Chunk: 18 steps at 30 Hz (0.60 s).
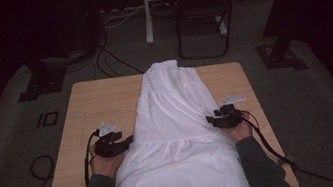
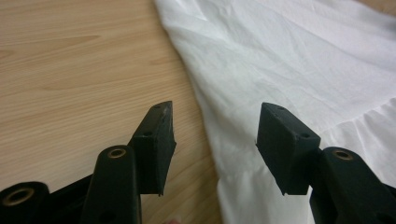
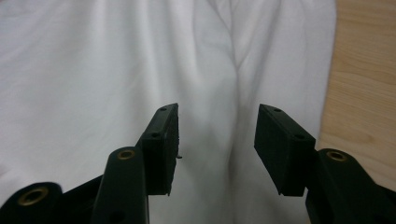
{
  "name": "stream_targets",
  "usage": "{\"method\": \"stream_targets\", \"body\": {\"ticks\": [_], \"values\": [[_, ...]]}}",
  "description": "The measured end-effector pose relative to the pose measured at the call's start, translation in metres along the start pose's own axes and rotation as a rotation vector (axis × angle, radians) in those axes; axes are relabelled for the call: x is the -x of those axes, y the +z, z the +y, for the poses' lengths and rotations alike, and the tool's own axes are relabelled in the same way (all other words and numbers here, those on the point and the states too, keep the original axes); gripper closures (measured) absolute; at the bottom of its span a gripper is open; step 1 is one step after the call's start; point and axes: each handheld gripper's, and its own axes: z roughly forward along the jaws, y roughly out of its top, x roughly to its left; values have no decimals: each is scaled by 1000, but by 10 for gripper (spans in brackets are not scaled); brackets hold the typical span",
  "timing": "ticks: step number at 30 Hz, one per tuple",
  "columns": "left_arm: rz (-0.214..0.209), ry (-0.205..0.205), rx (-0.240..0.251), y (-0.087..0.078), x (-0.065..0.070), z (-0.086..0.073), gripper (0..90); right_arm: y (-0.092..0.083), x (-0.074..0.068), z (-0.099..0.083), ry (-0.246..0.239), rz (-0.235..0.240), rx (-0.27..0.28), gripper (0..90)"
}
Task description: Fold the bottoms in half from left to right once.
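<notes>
A white garment [image 1: 176,137] lay spread lengthwise down the middle of the wooden surface [image 1: 100,104], its near end hanging over the edge by the person. The left tool [image 1: 129,141] sat at the garment's left edge with its jaws apart and nothing pinched between them, over the cloth's border and bare wood. The right tool [image 1: 211,120] sat at the right edge, jaws likewise apart above the cloth.
</notes>
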Motion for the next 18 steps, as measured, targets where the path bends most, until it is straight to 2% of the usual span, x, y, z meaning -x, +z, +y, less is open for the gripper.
{"method": "stream_targets", "body": {"ticks": [1, 2, 3, 4, 5, 6, 9, 11, 12, 13, 16, 18], "values": [[-4, 4, -2, 3, 2, 1, 462, 7, 1, 2, 7, -6, -22, 501], [-5, 6, -4, 5, 4, 1, 461, 13, 3, 3, 17, 6, -38, 553], [-6, 11, -5, 6, 5, 1, 460, 18, 4, 3, 26, 27, -58, 662], [-9, 16, -6, 7, 6, 2, 458, 19, 2, 3, 17, 26, -70, 775], [-8, 22, -7, 8, 7, 2, 456, 17, 0, 3, 0, -1, -63, 861], [-8, 25, -9, 9, 7, 3, 454, 13, -2, 4, -5, -23, -43, 888], [-2, 25, -10, 11, 7, 8, 447, -22, 0, 12, -5, -92, 113, 892], [1, 27, -8, 13, 8, 11, 443, -38, 5, 16, 0, -139, 161, 891], [1, 28, -6, 14, 9, 15, 437, -42, 8, 16, -4, -174, 165, 891], [1, 30, -5, 17, 10, 18, 429, -41, 13, 15, 0, -201, 146, 891], [2, 29, -23, 29, 15, 26, 410, -21, 24, 2, 24, -198, 54, 890], [5, 31, -46, 42, 17, 31, 401, -7, 26, -7, 30, -192, 14, 889]]}}
